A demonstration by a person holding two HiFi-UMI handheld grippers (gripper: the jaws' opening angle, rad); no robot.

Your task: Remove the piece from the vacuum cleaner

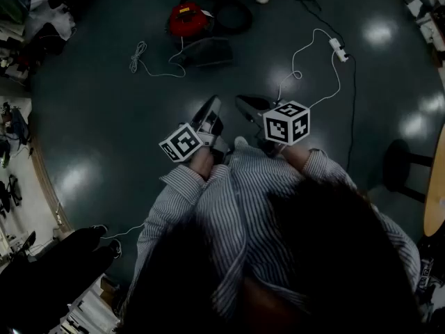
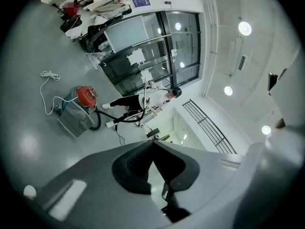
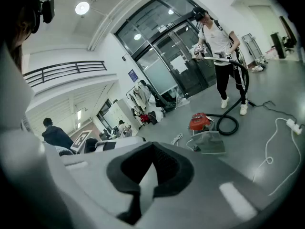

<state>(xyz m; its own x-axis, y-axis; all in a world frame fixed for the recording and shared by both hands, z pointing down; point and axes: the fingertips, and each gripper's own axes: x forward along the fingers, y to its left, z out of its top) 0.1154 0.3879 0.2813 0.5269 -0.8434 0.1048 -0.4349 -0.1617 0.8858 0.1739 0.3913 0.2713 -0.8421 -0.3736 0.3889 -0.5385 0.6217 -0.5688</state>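
Coiled white cable [image 1: 138, 58] on floor [image 1: 90, 124], far left. Red vacuum cleaner [image 1: 188, 18] on floor well ahead of me; grey bin-like piece [image 1: 206, 51] just beside it, contents unreadable. Black hose [image 1: 235, 16] loops off vacuum. My left hand-held gripper [image 1: 211, 105]: jaws pressed together, nothing between. My right hand-held gripper [image 1: 245, 104]: same, empty. Power strip [image 1: 336, 46] right.

1. The left gripper [image 2: 152, 144] fills the lower part of the view, its jaws closed tip to tip with nothing between them.
2. Beyond it, a red vacuum cleaner [image 2: 86, 95] sits on the grey floor [image 2: 33, 142], just beside a grey container [image 2: 74, 119].
3. A black hose [image 2: 97, 123] runs from the vacuum cleaner towards a standing person [image 2: 143, 99].
4. A white cord [image 2: 46, 82] lies near the vacuum cleaner.
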